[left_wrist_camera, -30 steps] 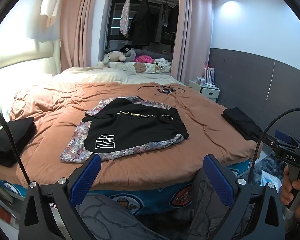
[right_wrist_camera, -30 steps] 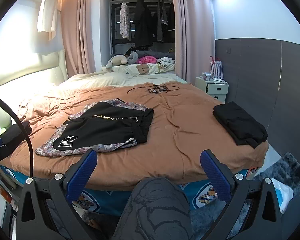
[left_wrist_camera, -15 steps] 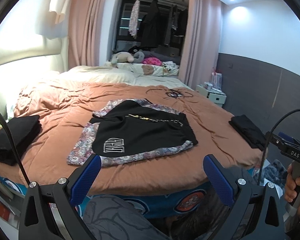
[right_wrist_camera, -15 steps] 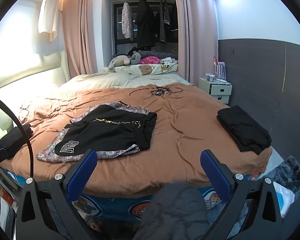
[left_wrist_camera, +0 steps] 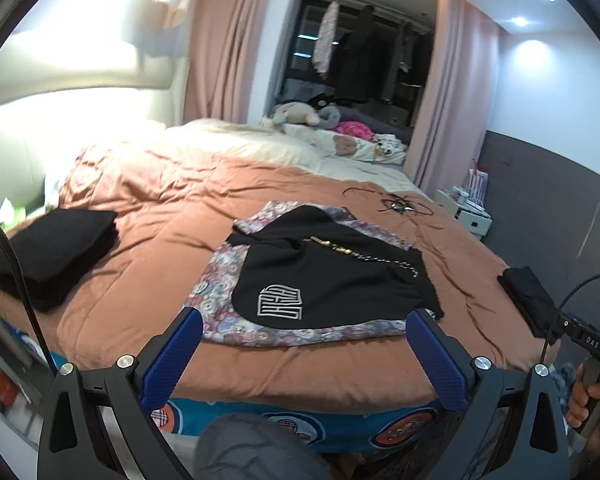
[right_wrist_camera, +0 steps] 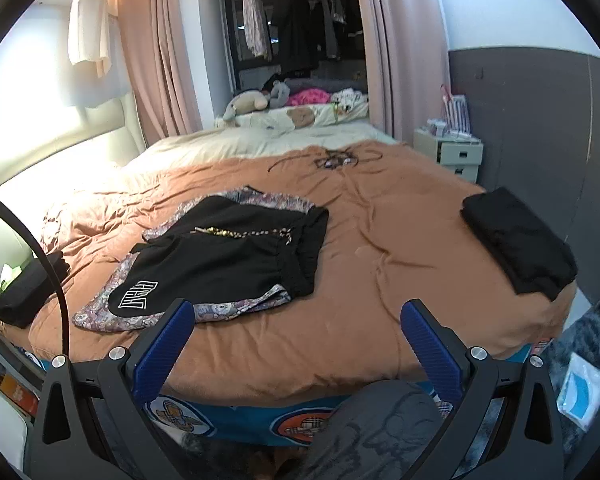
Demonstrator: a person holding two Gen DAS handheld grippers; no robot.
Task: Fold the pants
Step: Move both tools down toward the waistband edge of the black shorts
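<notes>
Black shorts (left_wrist_camera: 324,280) with a white logo and a gold chain lie flat on the brown bedspread (left_wrist_camera: 172,216), on top of patterned pants (left_wrist_camera: 220,276). The shorts also show in the right wrist view (right_wrist_camera: 228,256), with the patterned pants (right_wrist_camera: 236,304) under them. My left gripper (left_wrist_camera: 304,356) is open and empty, above the bed's near edge, short of the clothes. My right gripper (right_wrist_camera: 294,344) is open and empty, over the near edge to the right of the clothes. The right gripper's handle and hand (left_wrist_camera: 592,380) show in the left wrist view.
A folded black stack (left_wrist_camera: 52,256) lies at the bed's left edge. Another folded black stack (right_wrist_camera: 520,240) lies at the right edge. Tangled cords (right_wrist_camera: 336,158) lie farther back, with pillows and plush toys (right_wrist_camera: 248,104) beyond. A nightstand (right_wrist_camera: 448,152) stands at right. My knee (right_wrist_camera: 380,428) is below.
Both grippers have risen and moved closer to the bed, so the clothes look nearer and lower in view. Both stay open.
</notes>
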